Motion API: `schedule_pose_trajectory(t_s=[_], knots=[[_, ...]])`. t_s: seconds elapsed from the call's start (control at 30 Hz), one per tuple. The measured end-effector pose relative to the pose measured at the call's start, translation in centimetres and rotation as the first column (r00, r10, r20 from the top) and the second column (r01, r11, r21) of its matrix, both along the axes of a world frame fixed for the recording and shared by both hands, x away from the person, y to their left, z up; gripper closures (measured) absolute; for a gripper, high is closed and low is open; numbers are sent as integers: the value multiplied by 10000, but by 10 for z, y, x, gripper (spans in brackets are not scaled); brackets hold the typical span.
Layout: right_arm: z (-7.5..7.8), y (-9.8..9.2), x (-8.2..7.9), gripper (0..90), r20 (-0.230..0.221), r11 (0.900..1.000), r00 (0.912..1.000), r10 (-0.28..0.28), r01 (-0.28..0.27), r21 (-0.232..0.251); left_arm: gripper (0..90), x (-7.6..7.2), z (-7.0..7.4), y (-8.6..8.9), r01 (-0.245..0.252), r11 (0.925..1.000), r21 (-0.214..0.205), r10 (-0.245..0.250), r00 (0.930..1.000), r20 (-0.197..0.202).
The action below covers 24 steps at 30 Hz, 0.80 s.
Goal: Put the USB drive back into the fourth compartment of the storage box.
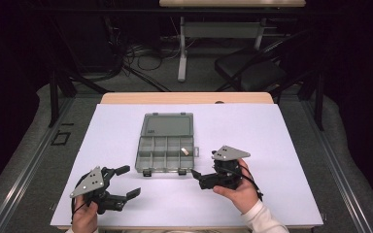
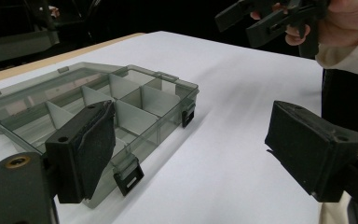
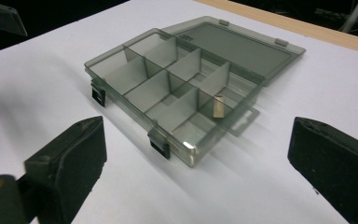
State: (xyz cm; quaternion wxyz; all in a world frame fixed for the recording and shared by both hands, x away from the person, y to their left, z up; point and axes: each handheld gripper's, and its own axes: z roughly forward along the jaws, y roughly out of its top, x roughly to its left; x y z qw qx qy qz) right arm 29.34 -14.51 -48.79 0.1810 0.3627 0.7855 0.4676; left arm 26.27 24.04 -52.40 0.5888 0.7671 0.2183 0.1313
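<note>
Box: a smoky translucent compartment box (image 1: 166,154) is seen at the centre of the white table (image 1: 281,160); its lid (image 1: 167,124) is laid fully open and flat toward 12 o'clock; the two black latches (image 1: 182,171) are set on the near wall at 6 o'clock.
Long axis: the tray's long side is run from 9 to 3 o'clock across the table; the opening is faced upward, the hinge line kept at 12 o'clock.
Contents: a small pale cylinder (image 3: 219,106) is held in the far row's end compartment at 3 o'clock; in the right gripper view it is leaned against a divider; which end is up cannot be told.
Left gripper (image 1: 126,182): held at 7 o'clock from the box, apart from it; jaws spread wide, nothing between them.
Right gripper (image 1: 197,175): held at 4 o'clock, just beside the near right corner; in its own view the jaws are parted with nothing pinched.
Risk, box: being light and unanchored, the box could be pushed or tipped if a jaw were pressed on a wall or latch.
Risk, cylinder: the narrow compartment leaves little room for spread jaws; the piece could be knocked flat or flicked out by a divider strike.
Risk, lid: a sweep past 12 o'clock could catch the lid edge.
</note>
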Motion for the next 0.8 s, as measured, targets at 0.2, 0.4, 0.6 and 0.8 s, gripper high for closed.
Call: schedule_pose_trajectory(t_s=[0.2,0.4,0.6,0.8], knots=[[-3,-17,-11,18,18,9992,9992,-406,406,-54,157,0,0,0,-19,10000,7,19,10000,-12],[-7,-32,-20,0,59,9975,9975,-698,699,-131,158,0,0,0,-20,10000,-3,20,10000,-6],[-15,-44,-27,0,21,9949,9949,-1010,1010,-58,157,0,0,0,-27,10000,-15,27,10000,-13],[-24,-54,-30,0,224,9951,9951,-966,970,-201,157,0,0,0,-18,10000,-15,18,10000,-23]])
